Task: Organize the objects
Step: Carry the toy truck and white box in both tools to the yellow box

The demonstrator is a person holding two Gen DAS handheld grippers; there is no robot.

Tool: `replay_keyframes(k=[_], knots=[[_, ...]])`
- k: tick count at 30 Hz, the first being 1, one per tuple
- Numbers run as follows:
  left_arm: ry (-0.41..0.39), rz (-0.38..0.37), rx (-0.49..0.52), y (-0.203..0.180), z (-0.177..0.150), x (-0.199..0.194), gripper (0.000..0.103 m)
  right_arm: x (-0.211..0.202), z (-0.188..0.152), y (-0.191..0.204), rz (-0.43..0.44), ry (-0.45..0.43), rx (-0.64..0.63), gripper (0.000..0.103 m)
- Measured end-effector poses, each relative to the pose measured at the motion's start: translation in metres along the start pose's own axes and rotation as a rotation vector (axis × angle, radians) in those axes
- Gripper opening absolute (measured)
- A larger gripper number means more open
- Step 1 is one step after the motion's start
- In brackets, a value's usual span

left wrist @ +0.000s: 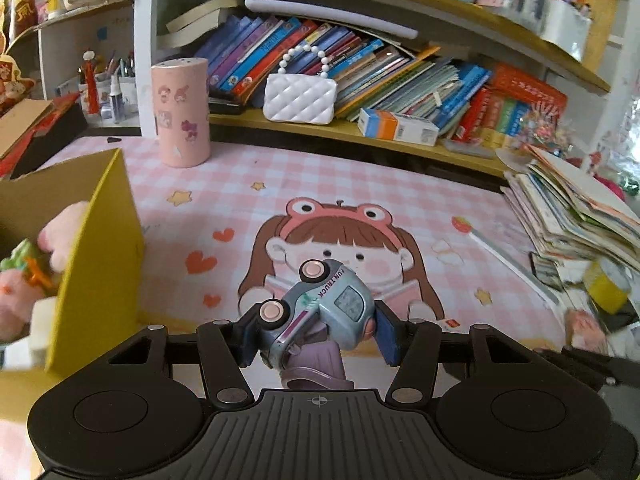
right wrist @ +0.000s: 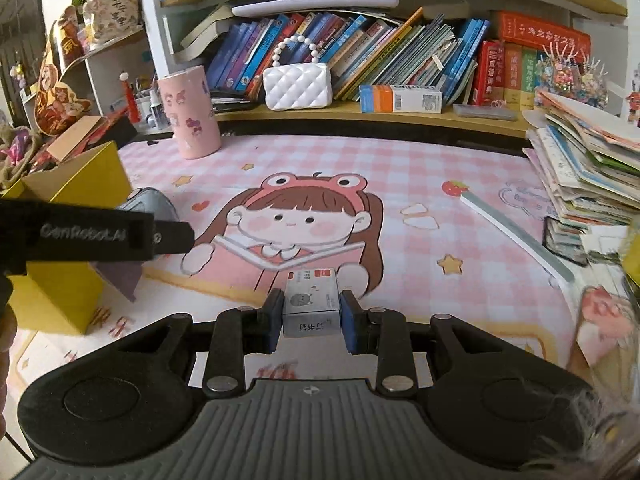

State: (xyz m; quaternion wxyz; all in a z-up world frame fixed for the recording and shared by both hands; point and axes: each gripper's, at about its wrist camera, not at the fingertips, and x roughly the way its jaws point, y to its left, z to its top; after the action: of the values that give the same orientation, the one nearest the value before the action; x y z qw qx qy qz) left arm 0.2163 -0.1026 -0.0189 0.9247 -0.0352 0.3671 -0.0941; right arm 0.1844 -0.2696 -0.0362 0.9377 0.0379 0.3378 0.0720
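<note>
left gripper (left wrist: 316, 332): jaws clamp glossy blue-grey plastic toy truck (left wrist: 326, 308) | right gripper (right wrist: 307, 316): jaws clamp small grey cardboard staple box (right wrist: 310, 304) | far left: yellow cardboard box (left wrist: 96, 248) holds fluffy pink plush toys (left wrist: 60, 236)

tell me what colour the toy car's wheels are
Pink hubs on pale cream wheels on the toy car; clearest in the left wrist view.
</note>
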Motion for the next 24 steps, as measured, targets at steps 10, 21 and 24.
replay_keyframes(k=[10,21,24], knots=[[-0.008,-0.056,-0.022,0.027,-0.045,-0.066,0.055,-0.061,-0.038,0.044,0.003,0.037,-0.028,0.028],[-0.042,-0.023,-0.090,0.081,-0.094,-0.134,0.055,-0.105,-0.072,0.115,0.036,0.078,-0.102,0.028],[-0.058,0.003,-0.120,0.101,-0.108,-0.154,0.055,-0.114,-0.081,0.141,0.066,0.079,-0.140,0.028]])
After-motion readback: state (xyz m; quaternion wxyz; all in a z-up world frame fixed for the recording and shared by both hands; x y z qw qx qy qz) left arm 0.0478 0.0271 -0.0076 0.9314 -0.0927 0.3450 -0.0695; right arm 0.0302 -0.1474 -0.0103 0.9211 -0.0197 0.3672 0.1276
